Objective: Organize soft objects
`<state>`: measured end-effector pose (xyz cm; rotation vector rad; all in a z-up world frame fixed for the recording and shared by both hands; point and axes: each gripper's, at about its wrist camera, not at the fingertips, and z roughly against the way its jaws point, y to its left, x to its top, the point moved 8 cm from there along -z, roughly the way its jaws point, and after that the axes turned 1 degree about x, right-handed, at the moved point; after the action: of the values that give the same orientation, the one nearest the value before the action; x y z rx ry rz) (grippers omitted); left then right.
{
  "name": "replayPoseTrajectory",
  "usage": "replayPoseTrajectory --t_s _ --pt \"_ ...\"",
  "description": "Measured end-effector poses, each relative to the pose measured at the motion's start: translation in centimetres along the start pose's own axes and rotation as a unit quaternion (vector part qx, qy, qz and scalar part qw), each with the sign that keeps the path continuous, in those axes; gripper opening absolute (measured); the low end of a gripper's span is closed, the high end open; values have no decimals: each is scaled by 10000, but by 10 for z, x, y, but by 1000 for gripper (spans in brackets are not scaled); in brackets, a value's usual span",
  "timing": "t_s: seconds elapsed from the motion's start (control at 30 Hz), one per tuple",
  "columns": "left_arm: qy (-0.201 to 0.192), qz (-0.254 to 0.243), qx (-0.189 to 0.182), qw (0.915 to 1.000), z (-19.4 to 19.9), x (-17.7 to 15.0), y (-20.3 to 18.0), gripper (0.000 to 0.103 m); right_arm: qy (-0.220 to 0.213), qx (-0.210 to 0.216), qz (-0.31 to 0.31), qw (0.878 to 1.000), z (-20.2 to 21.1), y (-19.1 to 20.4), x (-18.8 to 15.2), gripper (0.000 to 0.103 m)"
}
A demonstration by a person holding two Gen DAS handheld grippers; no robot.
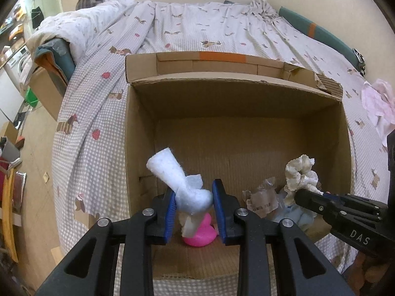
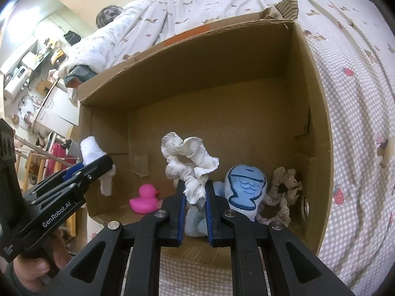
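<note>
An open cardboard box sits on the bed. My left gripper is shut on a white foam strip, held over the box's near left corner. Below it a pink rubber duck stands on the box floor. My right gripper is shut on a white ruffled scrunchie above the box. Inside at the right lie a blue fish plush and a beige lace scrunchie.
The bed's checked cover surrounds the box. A pink cloth lies on the bed at the right. A crumpled wrapper lies in the box. A hand holds the left gripper. Room clutter lies beyond the bed's left side.
</note>
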<state>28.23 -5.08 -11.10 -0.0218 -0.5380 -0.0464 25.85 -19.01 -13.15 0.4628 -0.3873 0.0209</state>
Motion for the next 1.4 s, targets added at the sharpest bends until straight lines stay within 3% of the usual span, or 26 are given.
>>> replayPoseTrajectory --t_s 0.17,0.27,0.4,0.57,0.63,0.7,0.73,0.83,0.9,0.97,1.1,1.17,1.2,1.4 --pt "-50 -21 26 10000 3 1 0 32 -48 -3 0 10000 1 -1 1 14" --pt "-94 -18 95 9999 6 2 0 47 -64 -30 -9 10000 2 -2 1 15" --pt "-298 -121 355 9989 13 7 3 49 -134 -66 -70 9999 5 -4 3 20" --pt "-404 23 357 9985 23 6 11 49 -333 -46 -64 9994 18 -6 5 22" --pt "-442 95 330 9984 28 5 14 49 -426 -71 -32 9991 25 -5 5 31" --pt "-547 154 313 9979 36 5 16 49 -550 -38 -27 9985 34 -5 6 51" --pt "-641 167 358 9972 42 6 18 49 -624 -27 -43 9980 38 -5 6 69" --pt "-817 172 359 9959 56 6 18 50 -890 0 -79 9960 54 -5 6 71" --pt "-877 211 276 9955 64 5 19 70 -994 3 -40 9950 63 -3 5 76" --pt "-969 251 308 9945 72 5 22 79 -1157 -8 2 9933 75 -1 4 84" --pt "-1080 336 296 9931 87 -2 29 92 -1480 -91 229 9887 99 7 1 86" --pt "-1130 369 324 9924 94 -6 33 98 -1636 -181 341 9858 110 10 -1 100" --pt "-1169 385 331 9918 99 -9 35 101 -1709 -215 381 9843 115 12 -2 102" --pt "-1342 381 306 9897 119 -21 38 102 -1840 -306 481 9813 131 15 -16 103"
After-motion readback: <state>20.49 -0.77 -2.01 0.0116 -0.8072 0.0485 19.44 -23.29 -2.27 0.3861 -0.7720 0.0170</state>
